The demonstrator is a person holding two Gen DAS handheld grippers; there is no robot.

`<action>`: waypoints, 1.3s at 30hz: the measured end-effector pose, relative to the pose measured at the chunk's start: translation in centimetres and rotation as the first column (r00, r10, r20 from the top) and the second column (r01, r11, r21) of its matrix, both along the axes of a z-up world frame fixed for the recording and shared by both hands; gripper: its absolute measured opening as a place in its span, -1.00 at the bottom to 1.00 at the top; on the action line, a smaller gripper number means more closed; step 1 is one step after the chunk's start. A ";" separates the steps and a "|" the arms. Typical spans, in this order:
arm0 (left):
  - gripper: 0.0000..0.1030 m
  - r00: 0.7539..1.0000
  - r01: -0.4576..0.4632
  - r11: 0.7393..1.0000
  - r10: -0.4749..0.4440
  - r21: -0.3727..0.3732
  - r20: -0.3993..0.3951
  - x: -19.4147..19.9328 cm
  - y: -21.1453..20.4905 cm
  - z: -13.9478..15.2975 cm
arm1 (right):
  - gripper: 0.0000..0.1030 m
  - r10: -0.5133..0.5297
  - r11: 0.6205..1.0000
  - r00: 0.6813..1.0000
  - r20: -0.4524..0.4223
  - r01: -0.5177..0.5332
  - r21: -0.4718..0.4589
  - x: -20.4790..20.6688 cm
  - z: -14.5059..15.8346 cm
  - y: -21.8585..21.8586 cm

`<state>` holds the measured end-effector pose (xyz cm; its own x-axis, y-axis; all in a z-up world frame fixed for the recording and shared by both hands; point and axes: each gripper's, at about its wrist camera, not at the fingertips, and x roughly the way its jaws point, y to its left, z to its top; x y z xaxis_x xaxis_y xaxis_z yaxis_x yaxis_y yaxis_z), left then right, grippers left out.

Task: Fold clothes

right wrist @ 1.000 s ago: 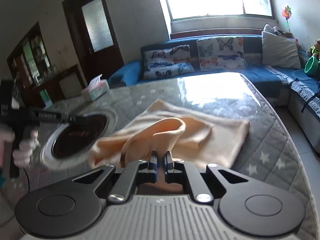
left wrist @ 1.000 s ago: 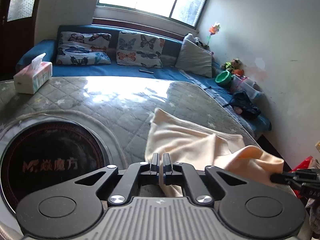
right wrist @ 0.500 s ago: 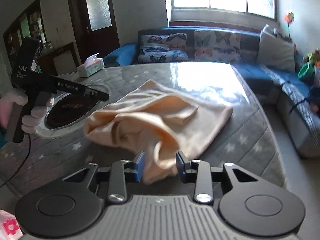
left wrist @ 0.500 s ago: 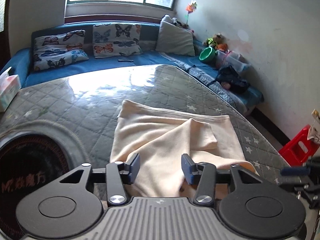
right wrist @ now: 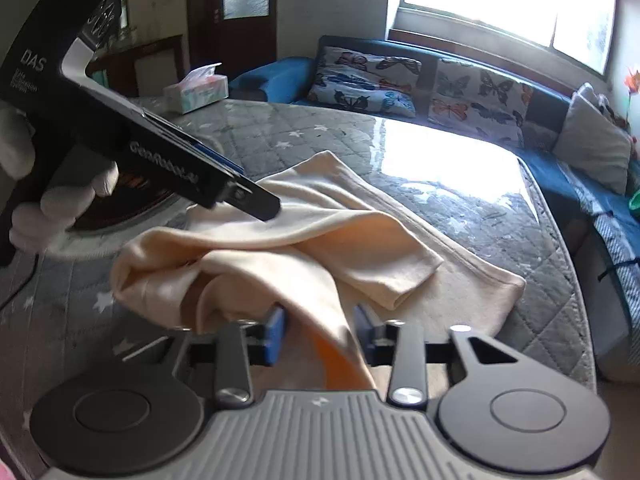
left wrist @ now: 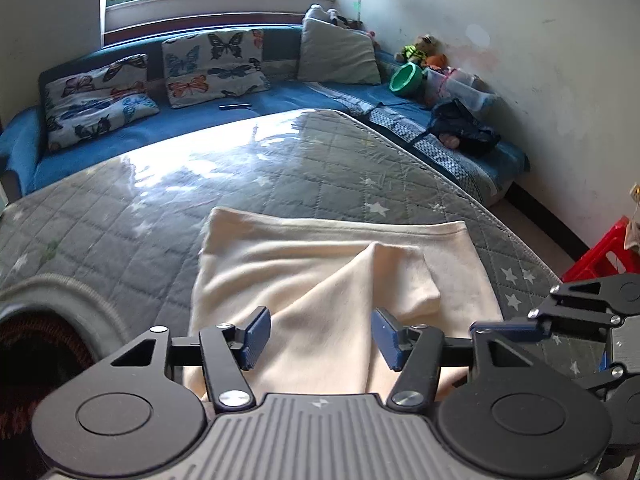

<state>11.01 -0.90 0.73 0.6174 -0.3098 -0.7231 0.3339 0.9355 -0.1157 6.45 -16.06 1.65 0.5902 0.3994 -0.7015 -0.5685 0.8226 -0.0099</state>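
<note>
Cream-coloured soft knit garment [left wrist: 320,280] lies on the grey quilted, star-patterned table [left wrist: 280,184] under a glossy clear cover. Far hem straight and flat; one sleeve [left wrist: 396,276] is folded inward across the body, cuff end toward the right edge. Near portion bunched and rumpled, not flat.

Left gripper [left wrist: 318,338]: jaws wide apart, blue pads [left wrist: 256,336] on either side of the near cloth, nothing clamped between them. In the right wrist view the left gripper [right wrist: 256,204] comes in from the left, held by a white-gloved hand [right wrist: 60,196], tip over the upper fold of the garment [right wrist: 320,240]; contact cannot be told from that angle.

Right gripper [right wrist: 320,332]: jaws apart, a hanging fold of the garment between the blue pads [right wrist: 276,330], cloth not pinched. Image slightly motion-blurred here. From the left wrist view the right gripper [left wrist: 532,324] shows at the right edge of the frame, just beside the garment's right side.

Surroundings: dark round inset plate with a pale rim [left wrist: 44,344] set in the table left of the garment; tissue box [right wrist: 196,94] at the far left corner of the table; blue sofa [left wrist: 120,132] with butterfly-print cushions [left wrist: 216,68] behind; red plastic stool [left wrist: 604,256] on the floor at right.
</note>
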 end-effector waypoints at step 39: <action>-0.85 0.866 -0.479 0.850 0.498 -0.220 0.036 -7.4 17.0 1.5 | -0.75 -0.364 0.921 0.931 0.007 0.359 0.148 -1.1 0.7 -10.9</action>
<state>3.58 16.12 2.23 0.7847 -0.0810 -0.6146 -0.1428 0.9412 -0.3063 5.40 -26.94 2.34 0.7354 0.2480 -0.6306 -0.2335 0.9664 0.1078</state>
